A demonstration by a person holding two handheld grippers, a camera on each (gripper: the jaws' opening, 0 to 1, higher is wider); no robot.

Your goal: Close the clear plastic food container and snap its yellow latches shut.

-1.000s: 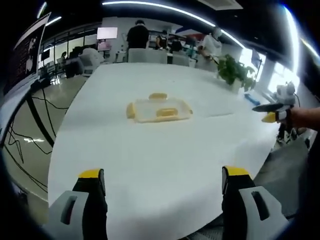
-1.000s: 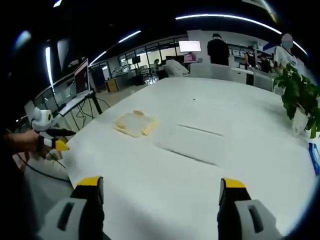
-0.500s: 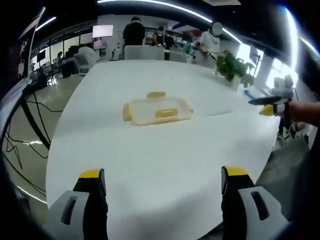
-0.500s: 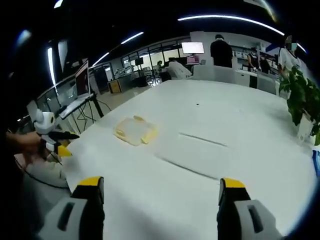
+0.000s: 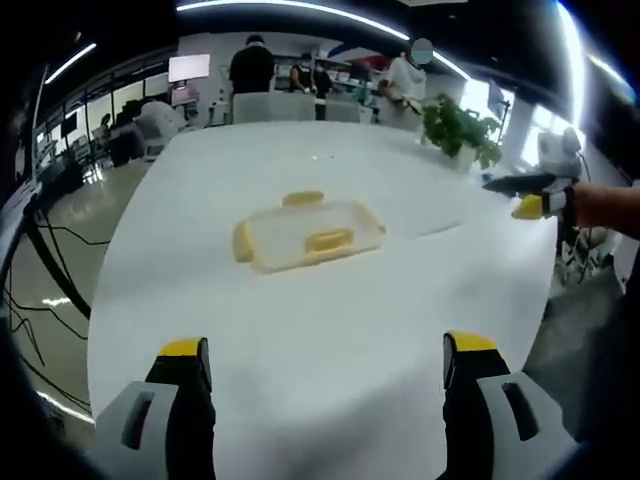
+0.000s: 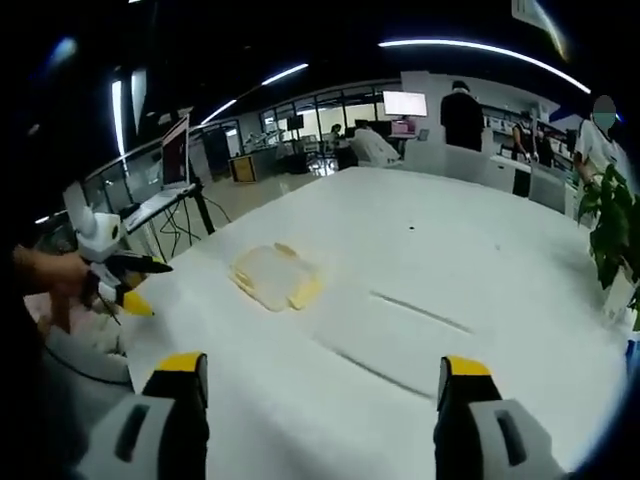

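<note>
A clear plastic food container (image 5: 303, 233) with yellow latches lies flat on the white table (image 5: 300, 320), well ahead of my left gripper (image 5: 318, 362), which is open with nothing between its yellow-tipped jaws. The same container (image 6: 273, 278) appears small at the left of the right gripper view, far from my right gripper (image 6: 312, 375), also open and empty. The right gripper (image 5: 530, 195) enters the left gripper view at the right edge, held by a hand. The left gripper (image 6: 118, 283) shows at the left of the right gripper view, held by a hand.
A potted green plant (image 5: 455, 130) stands at the table's far right; the plant (image 6: 612, 225) also shows at the right edge. Several people stand behind the table near chairs and a screen (image 5: 186, 68). Cables lie on the floor to the left (image 5: 40, 290).
Both cameras have moved forward toward the table; the container looks larger and closer in the left gripper view. Both grippers have stayed open.
</note>
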